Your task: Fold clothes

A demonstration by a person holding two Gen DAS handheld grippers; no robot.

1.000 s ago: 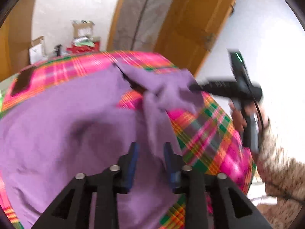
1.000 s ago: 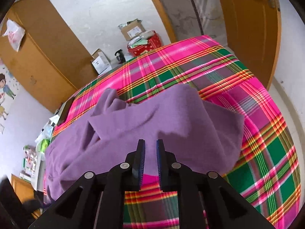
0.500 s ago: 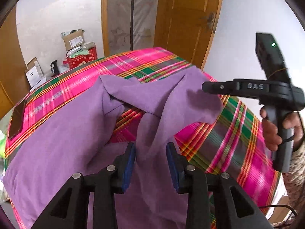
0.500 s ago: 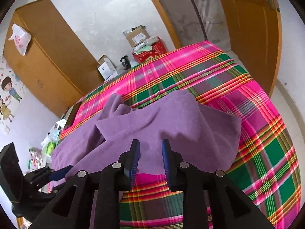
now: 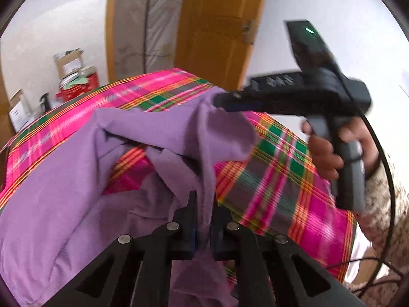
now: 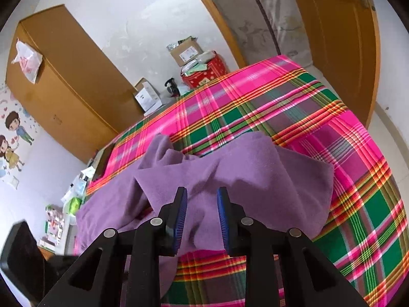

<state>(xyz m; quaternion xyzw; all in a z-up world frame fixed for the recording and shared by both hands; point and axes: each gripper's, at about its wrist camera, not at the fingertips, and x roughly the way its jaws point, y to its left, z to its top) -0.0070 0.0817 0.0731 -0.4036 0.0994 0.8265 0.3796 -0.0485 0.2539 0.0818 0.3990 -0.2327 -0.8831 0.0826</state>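
My left gripper [image 5: 203, 206] is closing on the purple cloth [image 5: 64, 192]; my right gripper [image 6: 202, 206] gapes empty. Pinch tight, then lift slowly.

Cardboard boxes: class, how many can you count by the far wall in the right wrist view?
3. One cardboard box sits atop the red container; a second box and a white-faced box stand lower left, beside the wardrobe. The bed may hide others.

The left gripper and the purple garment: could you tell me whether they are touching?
Touching. In the left wrist view the left gripper is closing, and a fold of the purple garment runs up between its two fingers, pinched there with no gap.
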